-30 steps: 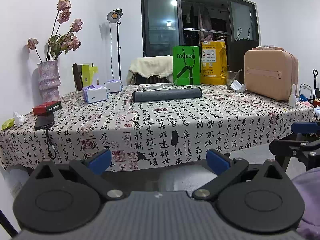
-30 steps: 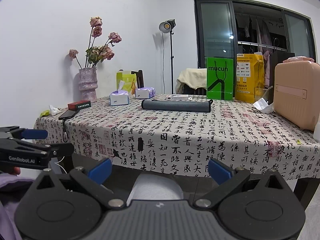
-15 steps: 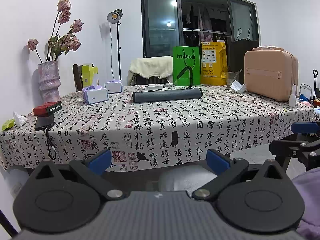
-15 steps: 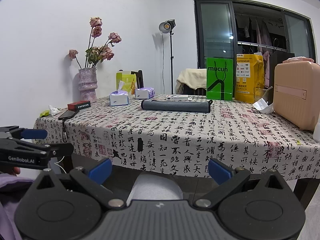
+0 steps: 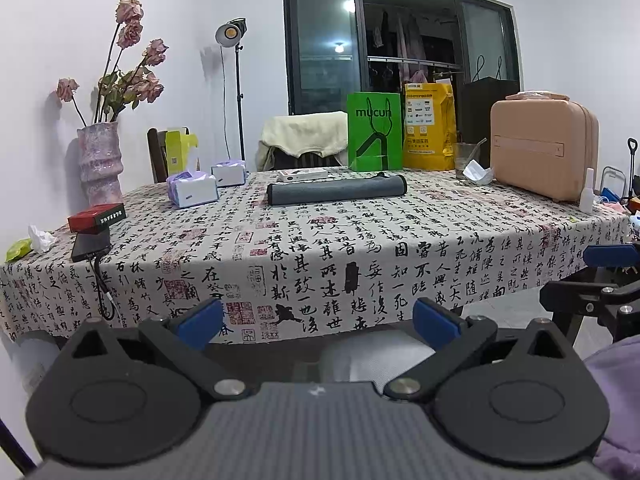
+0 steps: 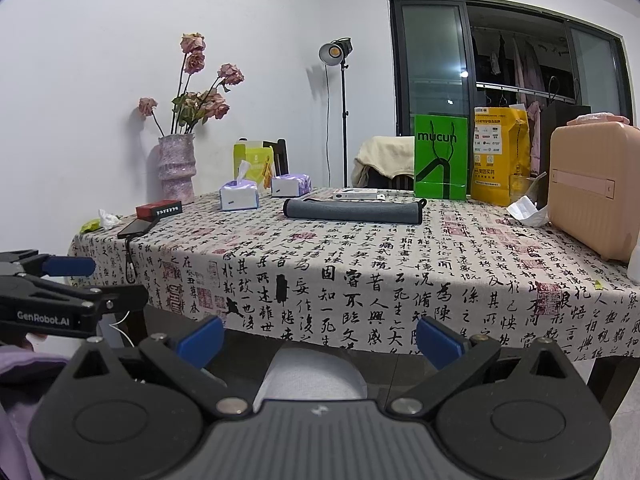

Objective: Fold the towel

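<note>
Hovering short of the table's near edge, the left gripper (image 5: pixel 318 322) has its blue-tipped fingers spread wide with nothing between them, and the right gripper (image 6: pixel 320 338) beside it is spread the same way, also empty. Each one shows at the edge of the other's view, level with the tabletop. Just past them hangs the tablecloth (image 5: pixel 320 264), pale and covered in black calligraphy with red seals. On the left part of the table a black phone (image 5: pixel 91 245) lies at the edge with its cord dangling over the side, and a red box (image 5: pixel 97 218) sits just behind it. Farther in, near the middle of the table and well apart from both grippers, the towel (image 5: pixel 337 194) lies as a long dark grey roll, crosswise to the view. Two tissue packs sit to its left. Behind it stand a green bag (image 5: pixel 374 137) and a yellow bag (image 5: pixel 429 132), with a pink suitcase (image 5: pixel 544 148) to the right and a vase (image 5: pixel 99 160) of dried roses at the far left.
</note>
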Demonstrator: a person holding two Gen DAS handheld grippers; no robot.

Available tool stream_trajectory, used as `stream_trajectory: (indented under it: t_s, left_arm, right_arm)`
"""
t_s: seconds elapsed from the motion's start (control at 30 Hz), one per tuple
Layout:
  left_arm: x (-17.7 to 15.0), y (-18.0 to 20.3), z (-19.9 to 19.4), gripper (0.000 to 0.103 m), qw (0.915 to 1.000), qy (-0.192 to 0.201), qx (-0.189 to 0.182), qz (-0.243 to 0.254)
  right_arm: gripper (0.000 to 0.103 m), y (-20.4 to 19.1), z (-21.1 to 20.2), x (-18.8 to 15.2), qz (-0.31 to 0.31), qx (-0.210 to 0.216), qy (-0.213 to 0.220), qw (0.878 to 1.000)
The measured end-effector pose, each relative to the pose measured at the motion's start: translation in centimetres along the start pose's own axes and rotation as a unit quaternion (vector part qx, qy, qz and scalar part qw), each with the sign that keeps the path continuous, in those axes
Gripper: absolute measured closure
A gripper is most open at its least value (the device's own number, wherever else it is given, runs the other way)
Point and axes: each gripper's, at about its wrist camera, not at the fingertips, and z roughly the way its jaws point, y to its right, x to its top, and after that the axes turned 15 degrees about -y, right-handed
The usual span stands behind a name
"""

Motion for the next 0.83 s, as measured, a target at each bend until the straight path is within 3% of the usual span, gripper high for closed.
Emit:
stream_trajectory:
  t_s: [0.83]
  left_arm:
    - [0.21,-0.24,0.22,0.0,1.0,-0.002,-0.004,0.001]
  right_arm:
    - [0.0,0.01,0.05,0.01,-0.001,0.0,0.001,1.0]
